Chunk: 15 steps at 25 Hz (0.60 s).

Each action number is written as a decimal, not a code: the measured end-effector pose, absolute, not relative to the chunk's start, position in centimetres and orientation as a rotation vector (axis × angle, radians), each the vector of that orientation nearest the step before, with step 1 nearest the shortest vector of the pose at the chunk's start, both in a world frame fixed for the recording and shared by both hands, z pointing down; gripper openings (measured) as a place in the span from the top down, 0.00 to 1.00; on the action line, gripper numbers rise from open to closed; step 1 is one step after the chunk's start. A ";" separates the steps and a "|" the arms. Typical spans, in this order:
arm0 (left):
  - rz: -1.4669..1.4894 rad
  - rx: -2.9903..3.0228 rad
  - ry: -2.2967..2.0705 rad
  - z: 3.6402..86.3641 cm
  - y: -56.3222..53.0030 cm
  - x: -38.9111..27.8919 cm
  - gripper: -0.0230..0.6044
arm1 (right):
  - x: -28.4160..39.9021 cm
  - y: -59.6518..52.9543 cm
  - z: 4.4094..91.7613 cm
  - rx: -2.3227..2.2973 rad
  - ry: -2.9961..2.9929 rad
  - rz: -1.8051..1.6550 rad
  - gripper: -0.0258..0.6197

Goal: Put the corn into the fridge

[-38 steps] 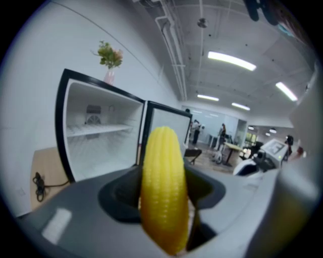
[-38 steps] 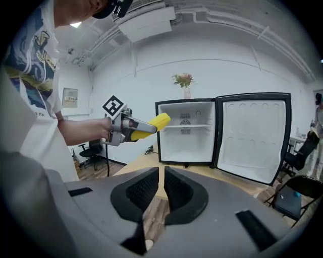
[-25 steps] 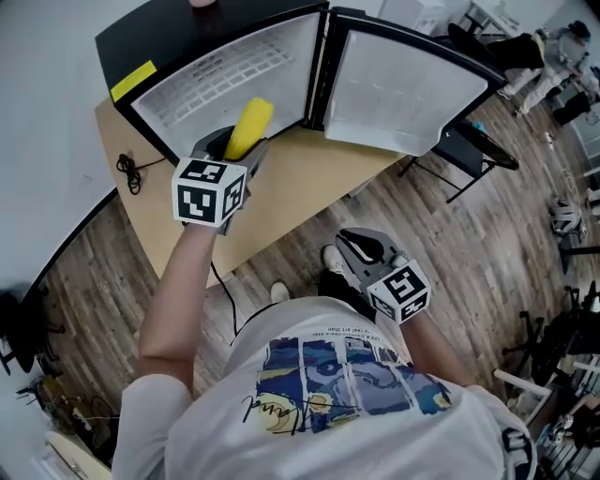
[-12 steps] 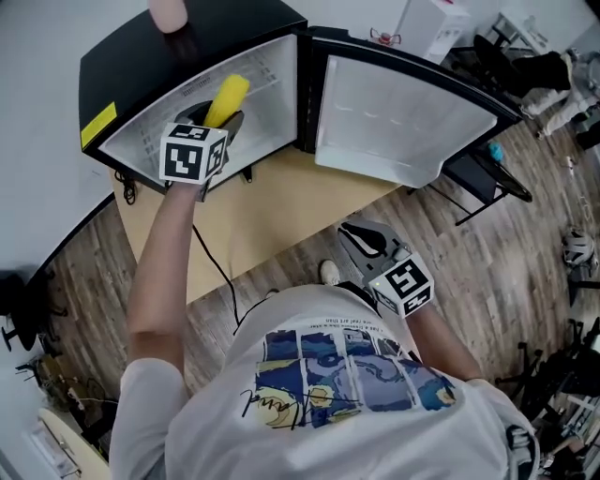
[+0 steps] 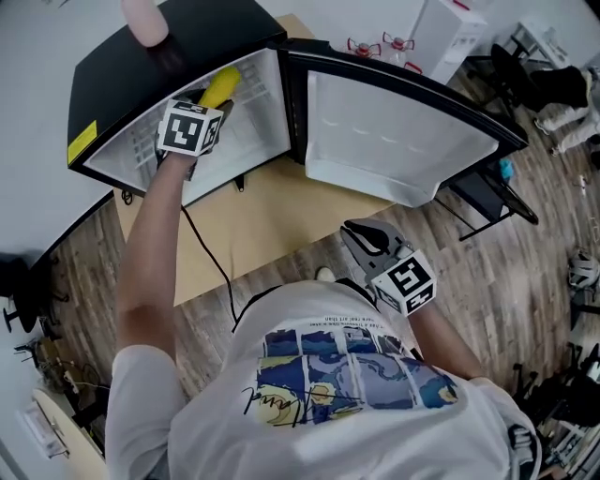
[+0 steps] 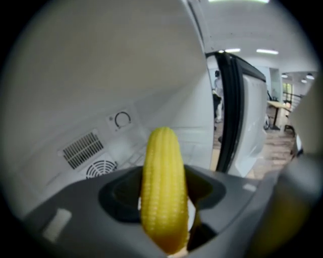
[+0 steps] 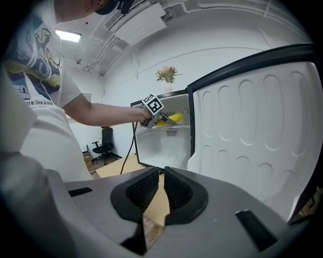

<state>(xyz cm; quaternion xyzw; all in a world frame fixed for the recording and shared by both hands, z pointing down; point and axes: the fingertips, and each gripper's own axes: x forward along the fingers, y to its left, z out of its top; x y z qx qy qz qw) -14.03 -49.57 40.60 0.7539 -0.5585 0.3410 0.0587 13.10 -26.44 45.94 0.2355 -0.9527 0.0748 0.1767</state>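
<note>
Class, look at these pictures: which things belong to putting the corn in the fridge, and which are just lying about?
Belong to the job: corn, held in the left tool; fridge; its open door.
Just lying about: pink vase on the fridge; white box; office chair; idle right tool.

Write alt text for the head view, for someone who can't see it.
Seen from above, the left gripper holds a yellow corn cob inside the open black fridge, which stands on a wooden table with its door swung wide. The right gripper hangs empty near the person's white T-shirt, above wood flooring.
</note>
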 end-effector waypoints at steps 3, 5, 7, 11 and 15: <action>1.095 2.259 -1.695 41.1 -50.5 -13.9 0.56 | 13.9 -27.3 46.1 0.649 -2.703 0.228 0.91; 1.109 2.254 -1.715 41.2 -51.1 -13.8 0.56 | 14.3 -28.0 46.2 0.640 -2.710 0.238 0.91; 1.096 2.253 -1.733 41.2 -51.6 -13.7 0.56 | 14.7 -28.6 46.4 0.628 -2.714 0.244 0.91; 1.080 2.230 -1.770 41.2 -52.2 -13.9 0.56 | 15.4 -29.6 46.8 0.602 -2.717 0.251 0.91; 1.079 2.206 -1.802 41.3 -52.5 -14.4 0.56 | 16.0 -30.4 46.9 0.582 -2.721 0.253 0.91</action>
